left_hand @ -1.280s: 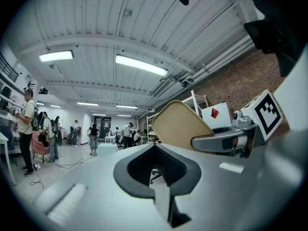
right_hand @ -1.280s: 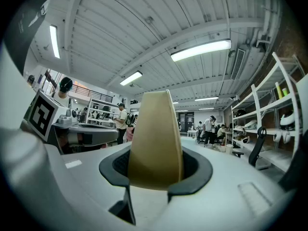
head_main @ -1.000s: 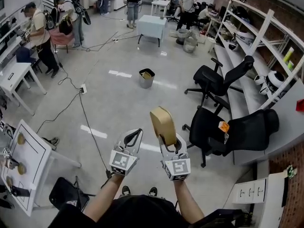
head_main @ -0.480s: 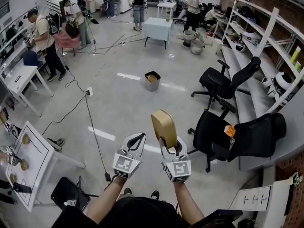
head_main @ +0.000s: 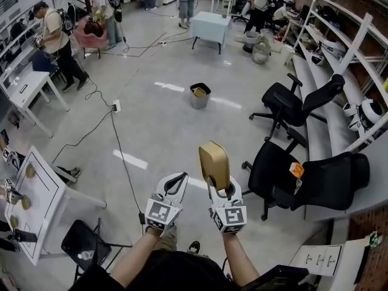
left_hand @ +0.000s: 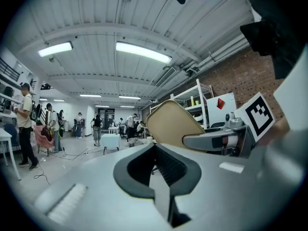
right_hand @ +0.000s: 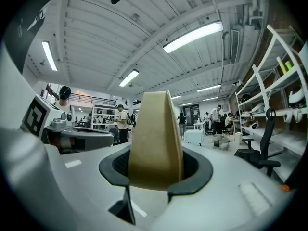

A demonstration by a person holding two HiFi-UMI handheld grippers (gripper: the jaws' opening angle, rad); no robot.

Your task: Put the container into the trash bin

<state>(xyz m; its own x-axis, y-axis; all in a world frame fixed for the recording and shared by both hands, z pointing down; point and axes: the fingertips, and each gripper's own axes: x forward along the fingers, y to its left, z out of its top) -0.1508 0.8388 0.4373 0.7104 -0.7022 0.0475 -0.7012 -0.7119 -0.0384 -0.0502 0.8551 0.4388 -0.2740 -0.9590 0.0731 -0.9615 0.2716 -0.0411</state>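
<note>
Head view: a tan container [head_main: 214,158] is standing upright in the right gripper [head_main: 220,185], whose jaws are clamping its lower end from both sides while the rest of it is rising clear above them. The right gripper view is showing the same hold, with the pads pressing on the narrow, edge-on body. Just beside it the left gripper [head_main: 180,179] is riding empty, its jaws pressed together on nothing. The trash bin [head_main: 199,102] is waiting well apart across the open grey floor [head_main: 163,120], roughly straight ahead, with something tan already lying inside it. A black cable [head_main: 121,156] is trailing over the floor to the left of that path, and black office chairs [head_main: 285,174] are crowding its right side. Judging from this, the step in hand is the carry to the bin. It is calling for a steady squeeze on the container, a line between cable and chairs, and no release until the container is hanging directly over the bin's mouth, low enough to drop in rather than glance off the rim. The left gripper is looking best kept clear of the load.
</note>
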